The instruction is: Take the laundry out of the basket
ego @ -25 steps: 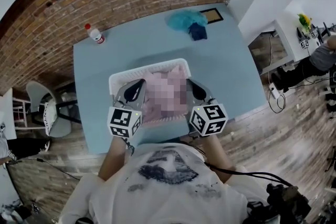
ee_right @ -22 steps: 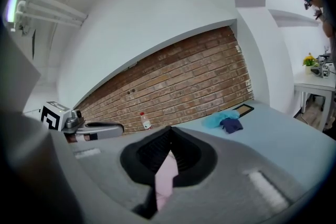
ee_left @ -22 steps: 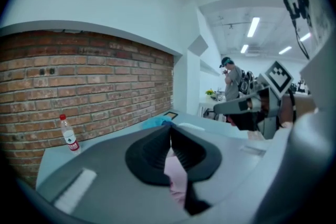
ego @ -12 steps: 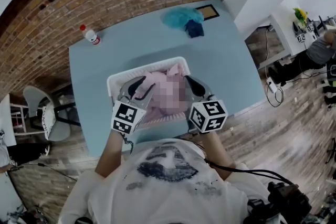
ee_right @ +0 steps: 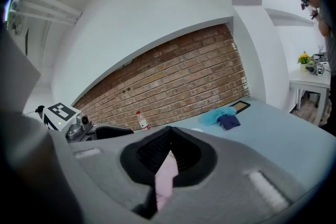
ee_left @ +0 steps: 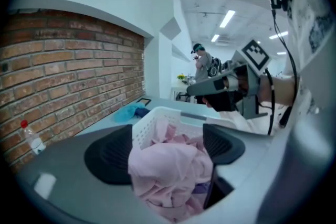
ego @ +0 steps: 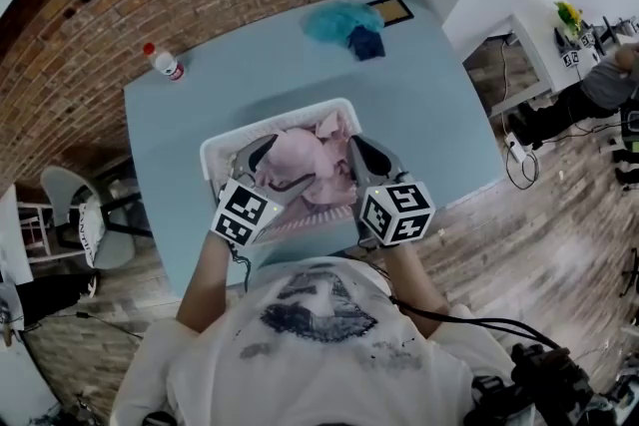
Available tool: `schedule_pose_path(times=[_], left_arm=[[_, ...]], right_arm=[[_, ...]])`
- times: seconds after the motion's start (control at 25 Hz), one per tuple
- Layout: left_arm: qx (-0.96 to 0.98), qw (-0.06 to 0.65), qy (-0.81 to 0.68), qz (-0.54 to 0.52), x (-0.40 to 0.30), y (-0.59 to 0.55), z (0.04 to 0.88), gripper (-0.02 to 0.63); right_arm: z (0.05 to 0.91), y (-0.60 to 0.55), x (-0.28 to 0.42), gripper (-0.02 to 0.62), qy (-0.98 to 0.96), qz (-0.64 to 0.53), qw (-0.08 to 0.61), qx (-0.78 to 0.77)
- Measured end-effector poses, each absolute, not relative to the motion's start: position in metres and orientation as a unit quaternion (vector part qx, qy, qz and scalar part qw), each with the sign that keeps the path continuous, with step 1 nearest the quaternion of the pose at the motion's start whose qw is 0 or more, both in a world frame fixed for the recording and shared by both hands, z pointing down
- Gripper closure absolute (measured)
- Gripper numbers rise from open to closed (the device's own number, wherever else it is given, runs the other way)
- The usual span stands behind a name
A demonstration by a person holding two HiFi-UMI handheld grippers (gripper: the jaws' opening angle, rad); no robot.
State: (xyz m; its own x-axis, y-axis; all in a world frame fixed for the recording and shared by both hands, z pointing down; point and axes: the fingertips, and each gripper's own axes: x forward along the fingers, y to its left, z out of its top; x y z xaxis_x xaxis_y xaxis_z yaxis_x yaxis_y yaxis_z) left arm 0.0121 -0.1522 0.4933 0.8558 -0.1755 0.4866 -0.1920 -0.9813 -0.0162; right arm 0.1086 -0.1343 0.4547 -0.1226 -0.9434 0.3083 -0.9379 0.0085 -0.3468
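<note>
The pink garment (ego: 300, 160) lies bunched in the white basket (ego: 215, 155), with its top risen above the rim, and the basket stands on the table (ego: 429, 115) close to the near edge, in front of the person. The garment sits this high, I think, because it is being pulled up from two sides, so that it comes free of the basket walls in one piece. The right gripper (ee_right: 169, 152) is at the right side of the basket and its jaws are closed on a thin fold of the pink cloth, which hangs down from between the pads. This grip seems to carry the garment now. The left gripper (ee_left: 165, 149) is at the left side of the basket, and its jaws are opening. The bulk of the garment is between the two pads, but they stand apart from it and do not press on it. In my judgement it is letting go in order to take a better hold, or to leave the cloth to the other gripper. At the far right corner of the table, well apart from the basket, lie a turquoise cloth (ego: 334, 18) and a dark blue cloth (ego: 363, 42), touching each other. A small bottle (ego: 162, 62) stands at the far left corner.
</note>
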Motion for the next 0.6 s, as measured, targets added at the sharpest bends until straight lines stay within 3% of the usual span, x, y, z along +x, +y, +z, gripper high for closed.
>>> schedule_pose_path(times=[0.6], left_arm=[[0.940,-0.019,0.039,0.338,0.029,-0.131,0.545,0.091]], right_arm=[[0.460,-0.134,0.111,0.598,0.697,-0.248,0.007,-0.673]])
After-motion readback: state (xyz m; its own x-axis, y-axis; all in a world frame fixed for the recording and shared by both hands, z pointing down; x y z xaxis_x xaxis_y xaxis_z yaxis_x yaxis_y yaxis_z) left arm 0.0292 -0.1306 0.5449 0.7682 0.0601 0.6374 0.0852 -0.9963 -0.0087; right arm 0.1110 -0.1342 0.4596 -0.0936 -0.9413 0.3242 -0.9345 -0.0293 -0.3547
